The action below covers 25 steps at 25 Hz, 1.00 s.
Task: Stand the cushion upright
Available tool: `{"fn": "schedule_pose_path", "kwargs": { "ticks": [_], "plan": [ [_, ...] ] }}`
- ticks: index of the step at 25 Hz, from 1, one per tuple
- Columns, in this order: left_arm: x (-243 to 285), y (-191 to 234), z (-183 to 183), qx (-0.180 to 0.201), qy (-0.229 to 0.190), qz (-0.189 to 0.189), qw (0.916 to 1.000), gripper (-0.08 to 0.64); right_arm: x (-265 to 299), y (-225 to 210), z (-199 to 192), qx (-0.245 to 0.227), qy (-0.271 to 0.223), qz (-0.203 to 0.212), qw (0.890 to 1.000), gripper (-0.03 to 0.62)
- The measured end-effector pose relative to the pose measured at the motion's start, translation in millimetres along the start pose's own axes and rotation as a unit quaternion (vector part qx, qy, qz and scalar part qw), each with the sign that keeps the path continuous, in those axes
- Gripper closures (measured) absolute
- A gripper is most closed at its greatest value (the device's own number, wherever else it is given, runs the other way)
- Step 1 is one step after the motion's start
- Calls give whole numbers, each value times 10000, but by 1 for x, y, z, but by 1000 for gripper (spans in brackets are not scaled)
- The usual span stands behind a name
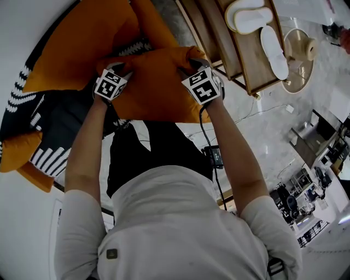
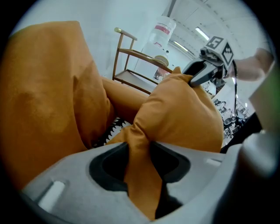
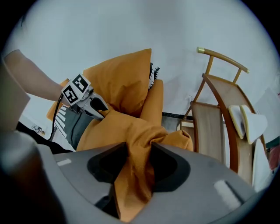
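An orange cushion (image 1: 156, 87) lies across the seat in front of me, and I hold it at its two upper corners. In the head view my left gripper (image 1: 120, 68) bites into the cushion's left corner and my right gripper (image 1: 191, 65) into its right corner. In the left gripper view a fold of orange cushion (image 2: 183, 113) fabric runs pinched between the jaws of my left gripper (image 2: 140, 164). The right gripper view shows the same: my right gripper (image 3: 135, 168) is shut on a bunch of the cushion (image 3: 113, 131) cloth.
A larger orange cushion (image 1: 82, 38) leans behind the held one. A black-and-white patterned fabric (image 1: 38, 126) lies to the left. A wooden chair (image 1: 240, 52) carrying white slippers (image 1: 249, 15) stands at the right, and a round basket (image 1: 298, 65) beyond it.
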<state>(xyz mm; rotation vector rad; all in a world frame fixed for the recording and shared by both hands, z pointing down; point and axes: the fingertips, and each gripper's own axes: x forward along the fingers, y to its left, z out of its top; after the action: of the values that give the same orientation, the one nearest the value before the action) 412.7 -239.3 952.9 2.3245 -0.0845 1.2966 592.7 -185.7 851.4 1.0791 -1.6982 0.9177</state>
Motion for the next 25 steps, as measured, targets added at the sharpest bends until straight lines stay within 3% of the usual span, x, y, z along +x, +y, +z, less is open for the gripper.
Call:
{"fn": "schedule_pose_path", "kwargs": {
  "ticks": [7,10,18,25],
  "plan": [
    [-9,-6,-1,15,-145,85,9999,514,-8,12,1,-136,-106,-46,9998,501],
    [-22,-14,-6,18,-228,81,9997,531,-19,26,0,-153,-167,-69,9997,535],
    [-72,-47,-28,201,-567,126,9981,549,-60,71,-5,11,-448,-431,9981,554],
    [-134,-84,-59,712,-841,109,9939,551,-105,130,-3,-126,-740,-788,9941,555]
  ]
}}
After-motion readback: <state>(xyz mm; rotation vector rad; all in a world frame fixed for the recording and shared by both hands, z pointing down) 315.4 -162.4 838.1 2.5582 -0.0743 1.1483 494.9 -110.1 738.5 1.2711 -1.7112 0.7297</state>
